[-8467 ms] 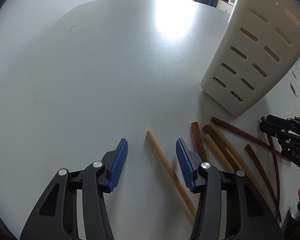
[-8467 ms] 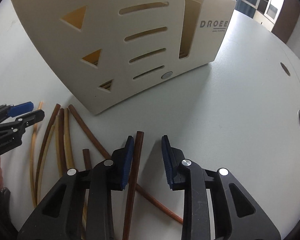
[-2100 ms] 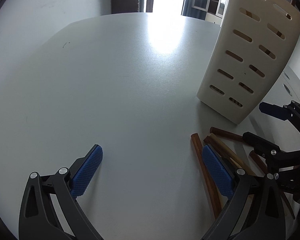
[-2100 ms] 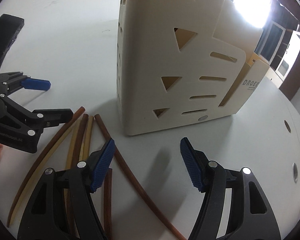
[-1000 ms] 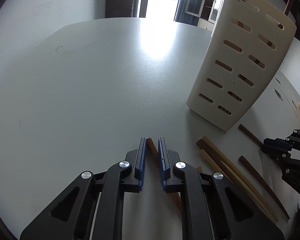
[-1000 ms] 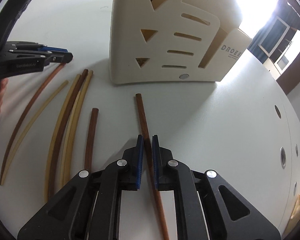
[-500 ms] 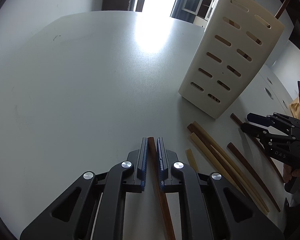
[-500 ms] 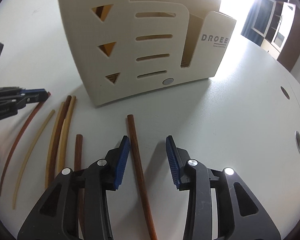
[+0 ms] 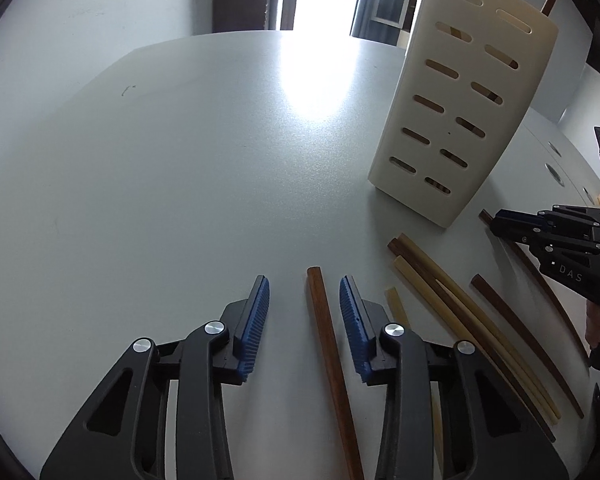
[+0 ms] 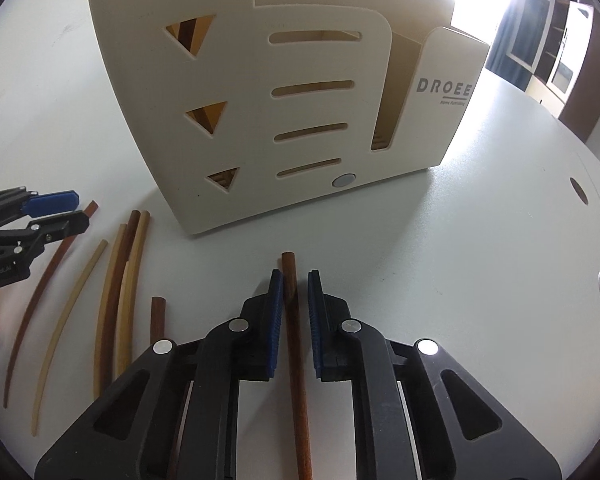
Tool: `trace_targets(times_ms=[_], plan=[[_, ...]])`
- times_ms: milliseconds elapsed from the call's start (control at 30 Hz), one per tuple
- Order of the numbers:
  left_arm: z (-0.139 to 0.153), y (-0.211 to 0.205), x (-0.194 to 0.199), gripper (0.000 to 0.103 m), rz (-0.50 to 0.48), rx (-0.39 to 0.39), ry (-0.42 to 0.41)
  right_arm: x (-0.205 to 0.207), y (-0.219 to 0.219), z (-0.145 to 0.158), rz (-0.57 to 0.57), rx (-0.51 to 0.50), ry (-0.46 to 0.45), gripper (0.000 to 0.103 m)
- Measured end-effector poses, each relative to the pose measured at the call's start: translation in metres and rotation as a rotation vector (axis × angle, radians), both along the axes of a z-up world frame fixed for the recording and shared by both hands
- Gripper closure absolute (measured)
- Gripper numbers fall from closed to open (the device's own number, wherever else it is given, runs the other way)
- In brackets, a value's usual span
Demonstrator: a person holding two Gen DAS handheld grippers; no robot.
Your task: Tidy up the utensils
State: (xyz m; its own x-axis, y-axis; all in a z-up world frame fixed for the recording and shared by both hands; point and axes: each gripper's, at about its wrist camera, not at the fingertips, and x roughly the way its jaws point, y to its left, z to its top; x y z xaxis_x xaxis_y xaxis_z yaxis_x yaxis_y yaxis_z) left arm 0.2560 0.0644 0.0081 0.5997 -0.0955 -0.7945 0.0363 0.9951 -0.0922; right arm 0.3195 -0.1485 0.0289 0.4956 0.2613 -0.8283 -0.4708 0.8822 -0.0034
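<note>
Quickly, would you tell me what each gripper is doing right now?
Left gripper: open, just widened around a brown chopstick.
Right gripper: just closed on a dark chopstick.

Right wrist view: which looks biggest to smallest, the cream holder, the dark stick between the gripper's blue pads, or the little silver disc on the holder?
1. Cream holder, by far the largest.
2. Dark stick, long but thin; nearness to the camera enlarges it.
3. Silver disc, smallest.
</note>
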Motion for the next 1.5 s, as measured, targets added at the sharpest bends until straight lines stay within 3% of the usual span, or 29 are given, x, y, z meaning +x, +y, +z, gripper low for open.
trace_targets(times_ms=[167,333,467,667,833,1200,1500], plan=[[0.001,0.0,0.003,0.094,0.009,0.006,0.006,-0.007,0.004,-0.001,-0.026,-0.005,-0.039,0.095],[0.011,0.018,-0.002,0.096,0.101,-0.04,0.009,-0.016,-0.011,0.011,-0.095,0.057,-0.093,0.095],[0.051,0.046,-0.028,0.096,0.152,-0.104,-0.131,-0.034,-0.033,0.043,-0.138,0.183,-0.169,0.095],[0.097,0.054,-0.057,0.096,0.093,-0.217,-0.261,-0.076,-0.047,0.099,-0.112,0.334,-0.332,0.095],[0.141,0.05,-0.063,0.096,0.049,-0.207,-0.363,-0.1,-0.054,0.136,-0.111,0.359,-0.514,0.096],[0.187,0.031,-0.038,0.096,0.052,-0.222,-0.391,-0.088,-0.045,0.173,-0.08,0.335,-0.575,0.096],[0.241,-0.01,-0.029,0.096,0.067,-0.116,-0.418,-0.084,-0.024,0.212,-0.005,0.305,-0.708,0.096]])
